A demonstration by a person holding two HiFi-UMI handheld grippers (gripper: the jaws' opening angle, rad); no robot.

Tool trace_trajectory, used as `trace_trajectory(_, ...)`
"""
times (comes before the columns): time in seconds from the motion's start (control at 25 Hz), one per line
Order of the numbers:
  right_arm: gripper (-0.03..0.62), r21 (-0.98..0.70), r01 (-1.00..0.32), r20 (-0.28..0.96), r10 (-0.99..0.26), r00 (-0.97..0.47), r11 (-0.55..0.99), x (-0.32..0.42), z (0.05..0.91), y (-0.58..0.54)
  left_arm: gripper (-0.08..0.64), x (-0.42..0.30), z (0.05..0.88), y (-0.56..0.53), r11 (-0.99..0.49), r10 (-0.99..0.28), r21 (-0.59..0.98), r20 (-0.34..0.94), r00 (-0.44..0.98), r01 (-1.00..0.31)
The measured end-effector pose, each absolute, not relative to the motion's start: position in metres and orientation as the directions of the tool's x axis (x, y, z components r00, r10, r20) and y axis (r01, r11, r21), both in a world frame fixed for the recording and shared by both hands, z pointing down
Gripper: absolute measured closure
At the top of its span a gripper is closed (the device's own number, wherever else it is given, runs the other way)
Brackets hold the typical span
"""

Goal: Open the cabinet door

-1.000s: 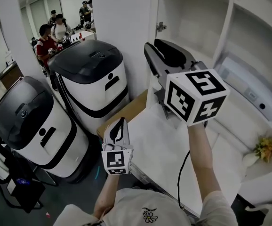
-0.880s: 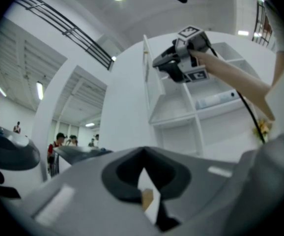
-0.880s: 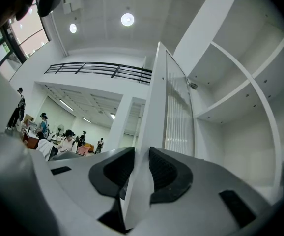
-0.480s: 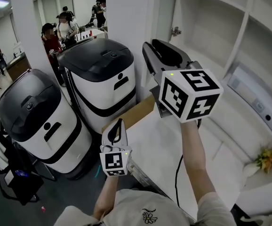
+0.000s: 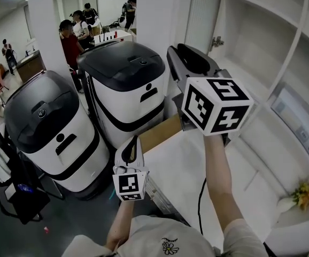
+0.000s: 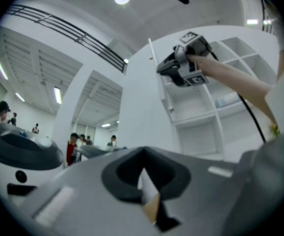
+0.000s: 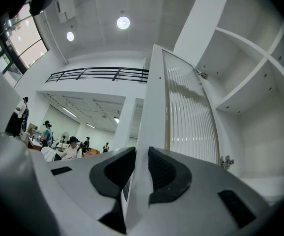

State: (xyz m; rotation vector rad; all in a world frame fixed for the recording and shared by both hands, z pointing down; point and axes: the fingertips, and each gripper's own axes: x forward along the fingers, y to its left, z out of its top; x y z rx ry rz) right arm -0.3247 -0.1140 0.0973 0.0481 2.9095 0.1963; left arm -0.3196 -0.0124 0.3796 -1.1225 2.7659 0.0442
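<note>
The white cabinet door [image 5: 199,16] with ribbed glass [image 7: 187,113] stands swung out from the open shelves. Its free edge [image 7: 151,97] runs between my right gripper's [image 7: 141,151] dark pads, which press on it from both sides; the jaws have just been closing on that edge. In the head view the right gripper [image 5: 182,55] is raised at the centre, its marker cube [image 5: 216,106] toward me. It also shows in the left gripper view, where the right gripper [image 6: 160,69] is at the door's edge. My left gripper [image 5: 135,142] hangs lower left, shut and holding nothing [image 6: 143,154].
Two white-and-black round machines [image 5: 129,84] [image 5: 47,127] stand left of the cabinet. A cardboard sheet [image 5: 160,133] and a white panel [image 5: 186,170] lie below the grippers. Open shelves [image 5: 261,52], a white appliance [image 5: 304,133], yellow flowers [image 5: 302,194]. People [image 5: 71,33] stand far back.
My right gripper has moved with the door's edge, and more of the ribbed face now shows. The left gripper has shifted a little. The view has swung so the shelves sit further right.
</note>
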Motion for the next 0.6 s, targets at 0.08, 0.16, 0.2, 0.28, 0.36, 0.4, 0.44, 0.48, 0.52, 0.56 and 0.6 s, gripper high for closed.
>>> trace_trajectory(0.08,0.508,0.13,0.03,-0.22,0.058,-0.974,0.991,-0.334,0.098,-0.111,0.552,-0.325,0.38,-0.006,0.73,-0.678,-0.028,-0.155,-0.718,-0.683)
trace_trajectory(0.16,0.508,0.114,0.044,-0.224,0.069,-0.972,0.993,-0.343,0.097,-0.108,0.552,-0.33,0.382,0.002,0.743,-0.664,-0.023,-0.15,-0.733,-0.669)
trace_trajectory(0.2,0.508,0.111,0.046,-0.224,0.07,-0.972,0.993,-0.347,0.097,-0.107,0.552,-0.332,0.382,0.006,0.75,-0.657,-0.019,-0.147,-0.74,-0.662)
trace_trajectory(0.28,0.509,0.114,0.04,-0.223,0.065,-0.973,0.993,-0.357,0.096,-0.104,0.552,-0.335,0.385,0.013,0.764,-0.641,-0.012,-0.14,-0.755,-0.646)
trace_trajectory(0.36,0.509,0.115,0.036,-0.221,0.061,-0.973,0.993,-0.368,0.094,-0.102,0.552,-0.341,0.388,0.022,0.779,-0.622,-0.002,-0.131,-0.772,-0.627)
trace_trajectory(0.4,0.509,0.113,0.036,-0.22,0.06,-0.974,0.993,-0.374,0.094,-0.102,0.552,-0.345,0.39,0.027,0.787,-0.612,0.002,-0.127,-0.78,-0.618)
trace_trajectory(0.44,0.509,0.109,0.035,-0.22,0.059,-0.974,0.993,-0.381,0.095,-0.102,0.552,-0.348,0.393,0.032,0.794,-0.603,0.005,-0.122,-0.788,-0.608)
trace_trajectory(0.48,0.511,0.105,0.034,-0.219,0.057,-0.974,0.994,-0.388,0.095,-0.101,0.552,-0.352,0.396,0.039,0.801,-0.593,0.007,-0.116,-0.796,-0.598)
trace_trajectory(0.52,0.511,0.104,0.031,-0.217,0.053,-0.975,0.994,-0.395,0.096,-0.101,0.552,-0.355,0.398,0.045,0.809,-0.583,0.009,-0.112,-0.805,-0.588)
trace_trajectory(0.56,0.511,0.105,0.028,-0.214,0.05,-0.975,0.994,-0.401,0.097,-0.1,0.552,-0.358,0.399,0.051,0.816,-0.574,0.011,-0.111,-0.811,-0.578)
trace_trajectory(0.6,0.511,0.109,0.027,-0.211,0.049,-0.976,0.994,-0.405,0.097,-0.099,0.552,-0.361,0.4,0.055,0.821,-0.566,0.014,-0.11,-0.817,-0.57)
